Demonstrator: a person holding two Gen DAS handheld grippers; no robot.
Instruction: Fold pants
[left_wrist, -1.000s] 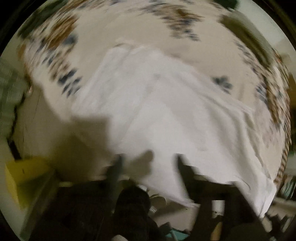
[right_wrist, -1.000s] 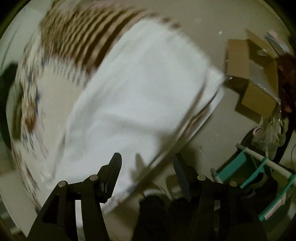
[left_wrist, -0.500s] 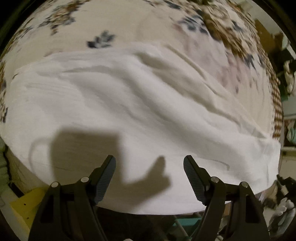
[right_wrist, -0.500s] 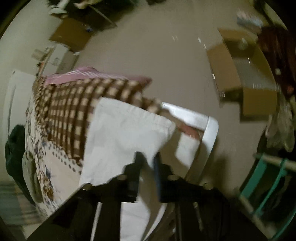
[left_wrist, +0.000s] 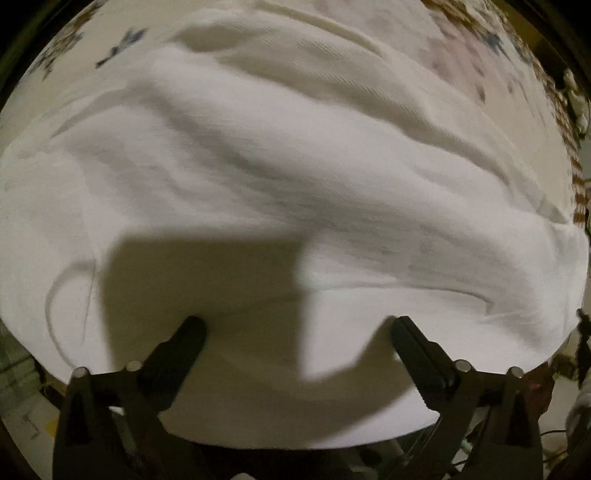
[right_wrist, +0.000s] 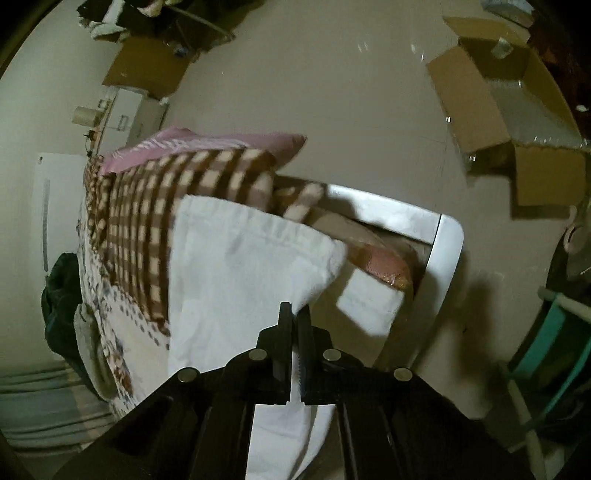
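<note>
White pants (left_wrist: 280, 177) lie rumpled on a bed with a flower-print sheet (left_wrist: 122, 40), filling most of the left wrist view. My left gripper (left_wrist: 297, 326) points down just over their near edge. Its jaws are opening wide, with cloth below them and nothing pinched. In the right wrist view the pants (right_wrist: 236, 273) hang over the corner of the bed. My right gripper (right_wrist: 295, 314) is shut on their edge, and a strip of white cloth shows between its fingers (right_wrist: 284, 332).
A brown checked blanket (right_wrist: 155, 206) and a pink pillow (right_wrist: 199, 142) lie at the bed's end, by a white bed frame (right_wrist: 447, 251). Open cardboard boxes (right_wrist: 517, 122) stand on the beige floor. A teal rack (right_wrist: 546, 332) is at the right, dark clothes (right_wrist: 62, 302) at the left.
The left gripper swung over the pants, came down close and spread its jaws wider. The right gripper closed from open onto the pants' edge and turned toward the bed's corner.
</note>
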